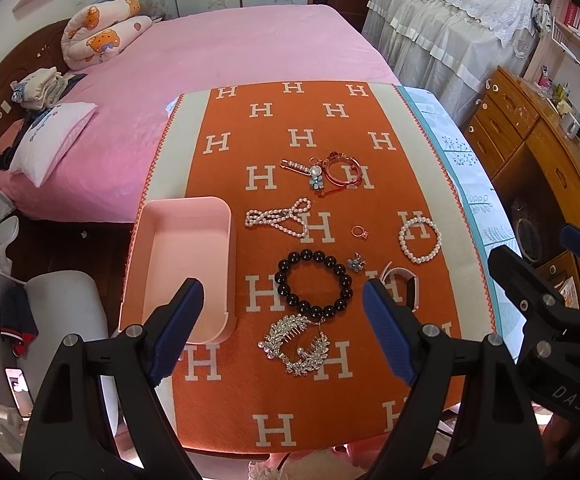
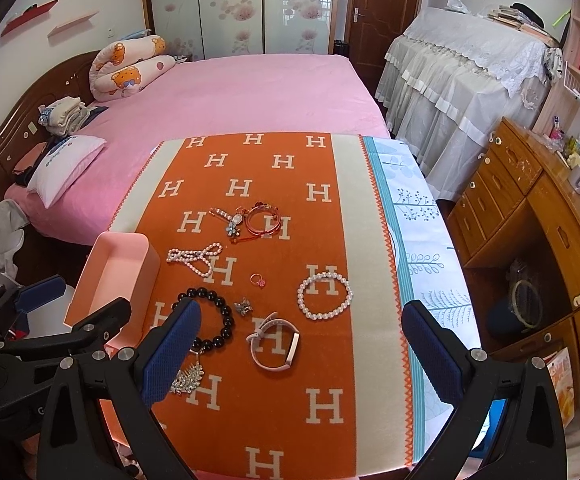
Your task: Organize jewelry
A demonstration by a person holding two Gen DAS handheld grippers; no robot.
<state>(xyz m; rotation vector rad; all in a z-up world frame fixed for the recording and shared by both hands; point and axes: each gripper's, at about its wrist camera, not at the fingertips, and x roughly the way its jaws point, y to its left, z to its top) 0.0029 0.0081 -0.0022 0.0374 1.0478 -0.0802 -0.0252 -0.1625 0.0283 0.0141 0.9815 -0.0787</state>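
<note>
Jewelry lies on an orange H-patterned cloth (image 1: 302,400). An empty pink box (image 1: 186,264) stands at its left (image 2: 110,280). A black bead bracelet (image 1: 314,284), a silver leaf comb (image 1: 296,346), a pearl necklace (image 1: 280,218), a pearl bracelet (image 1: 420,240), a ring (image 1: 359,232), a flower charm (image 1: 356,261), a pink watch (image 2: 276,342) and red bangles (image 1: 344,170) with a hair clip (image 1: 302,168) are spread out. My left gripper (image 1: 284,334) is open above the comb and black bracelet. My right gripper (image 2: 302,354) is open above the watch.
A pink bed (image 1: 210,80) lies behind the table. A wooden dresser (image 1: 538,152) stands at the right, with a covered piece of furniture (image 2: 470,80) behind it. A patterned blue-and-white cloth (image 2: 422,240) shows along the table's right edge.
</note>
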